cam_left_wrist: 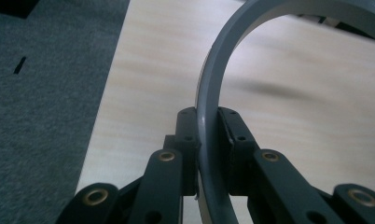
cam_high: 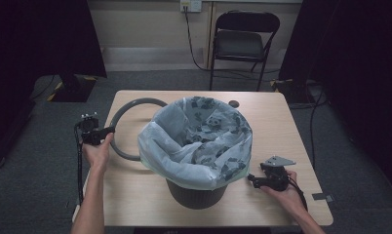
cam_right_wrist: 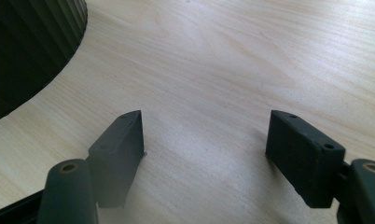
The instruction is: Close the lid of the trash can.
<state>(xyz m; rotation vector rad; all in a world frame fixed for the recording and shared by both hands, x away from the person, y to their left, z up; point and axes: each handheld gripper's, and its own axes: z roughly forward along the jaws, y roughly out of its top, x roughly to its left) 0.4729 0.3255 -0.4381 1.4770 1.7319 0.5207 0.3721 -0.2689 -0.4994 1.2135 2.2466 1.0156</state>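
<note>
- Grey plastic ring [cam_high: 122, 127], a flat hoop that looks made to clamp a liner over a bin's rim, lies at the left part of the desk [cam_high: 277, 141], with its right arc hidden behind the bin's bag.
- Its left arc sits in the left gripper [cam_high: 107, 130]; in the left gripper view the band of the ring [cam_left_wrist: 209, 121] runs edge-on between the two black jaws, which press on it from both sides, so the grip is a firm pinch on the band.
- From that grip the hoop opens away to the right, toward the bin [cam_high: 198, 194], which stands just beside it at the middle of the desk.
- The bin's mouth is covered by a pale patterned bag [cam_high: 199, 139] folded out over the rim, so the ring most likely has to travel right and up, then come down level around that rim.
- That is the relation that matters: the ring's centre lies left of the bin's centre and lower than its top, and the hoop needs to stay flat to drop over evenly.
- The left hand [cam_high: 99, 153] is the nearer one and already has the ring.
- The right gripper [cam_high: 251, 179] rests low on the desk at the bin's right side, its jaws standing wide apart with nothing between them; the bin's dark ribbed wall [cam_right_wrist: 31, 46] is close on its left.
- From there it could steady the bin or guide the ring's far arc.
</note>
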